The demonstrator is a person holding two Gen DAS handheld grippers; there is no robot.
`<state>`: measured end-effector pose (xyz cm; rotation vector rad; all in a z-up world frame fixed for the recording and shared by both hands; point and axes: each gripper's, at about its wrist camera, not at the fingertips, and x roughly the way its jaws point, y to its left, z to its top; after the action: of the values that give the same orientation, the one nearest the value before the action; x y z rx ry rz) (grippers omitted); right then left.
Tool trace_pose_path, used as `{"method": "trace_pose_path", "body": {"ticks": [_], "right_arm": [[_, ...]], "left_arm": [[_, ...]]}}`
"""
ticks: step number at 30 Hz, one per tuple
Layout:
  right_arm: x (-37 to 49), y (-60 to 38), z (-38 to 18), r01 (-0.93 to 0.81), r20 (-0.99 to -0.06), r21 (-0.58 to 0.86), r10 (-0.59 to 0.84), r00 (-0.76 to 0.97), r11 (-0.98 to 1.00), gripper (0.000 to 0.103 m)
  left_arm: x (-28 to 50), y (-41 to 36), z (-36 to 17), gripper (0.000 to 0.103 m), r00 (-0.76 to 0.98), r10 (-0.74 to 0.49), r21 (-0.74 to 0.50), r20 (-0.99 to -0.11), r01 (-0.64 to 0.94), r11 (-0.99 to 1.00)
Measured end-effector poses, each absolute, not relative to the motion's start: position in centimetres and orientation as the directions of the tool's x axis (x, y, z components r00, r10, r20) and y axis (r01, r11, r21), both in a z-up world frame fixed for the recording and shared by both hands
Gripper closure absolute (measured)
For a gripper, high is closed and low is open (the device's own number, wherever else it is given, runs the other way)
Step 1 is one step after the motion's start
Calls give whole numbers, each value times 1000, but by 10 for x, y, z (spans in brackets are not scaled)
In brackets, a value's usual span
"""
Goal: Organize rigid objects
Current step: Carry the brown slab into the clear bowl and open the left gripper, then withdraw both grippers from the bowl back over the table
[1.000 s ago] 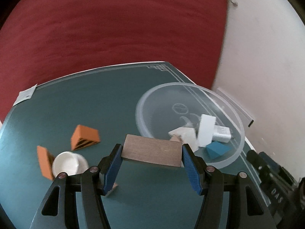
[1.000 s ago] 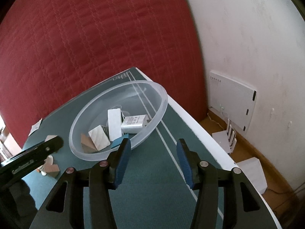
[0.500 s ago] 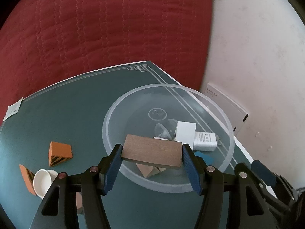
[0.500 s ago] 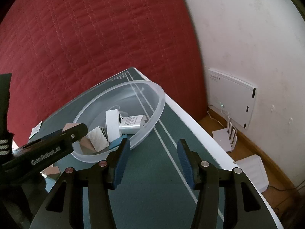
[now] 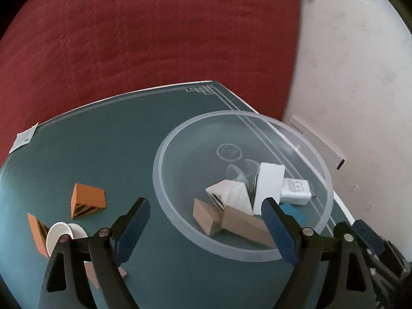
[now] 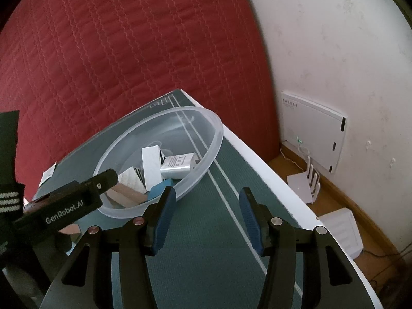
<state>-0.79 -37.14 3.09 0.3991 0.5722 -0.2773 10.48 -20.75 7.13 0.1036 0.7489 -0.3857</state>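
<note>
A clear plastic bowl (image 5: 161, 180) stands on the green table mat (image 5: 103, 141). My left gripper (image 5: 206, 203) hangs over its near rim, jaws opening, pads off everything. Below it a brown wooden block (image 5: 244, 225) lies in the bowl beside a tan wedge (image 5: 204, 217), a white wedge (image 5: 226, 193), a white block (image 5: 270, 180), a white charger (image 5: 296, 190) and a blue piece (image 5: 293, 211). My right gripper (image 6: 207, 193) stands open over the mat just right of the bowl (image 6: 213, 139), with nothing between its fingers.
Left of the bowl lie an orange striped wedge (image 5: 87, 200), a second orange piece (image 5: 36, 229), a white spool (image 5: 64, 234) and a brown piece (image 5: 90, 273). The table's right edge (image 6: 270, 175) drops to a floor with white boxes (image 6: 342, 229). A red quilted surface (image 5: 154, 38) lies behind.
The left gripper carried the brown block from the table's middle over the bowl, then opened; the block dropped into the bowl. The right gripper stayed put.
</note>
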Motion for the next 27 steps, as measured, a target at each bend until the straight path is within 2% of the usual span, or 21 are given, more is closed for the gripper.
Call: {"method": "trace_pose_path", "body": {"ticks": [27], "right_arm": [[-8, -369, 27, 354, -580, 281, -136, 803, 892, 47]], "left_arm": [[89, -172, 62, 11, 684, -241, -26, -688, 309, 951]]}}
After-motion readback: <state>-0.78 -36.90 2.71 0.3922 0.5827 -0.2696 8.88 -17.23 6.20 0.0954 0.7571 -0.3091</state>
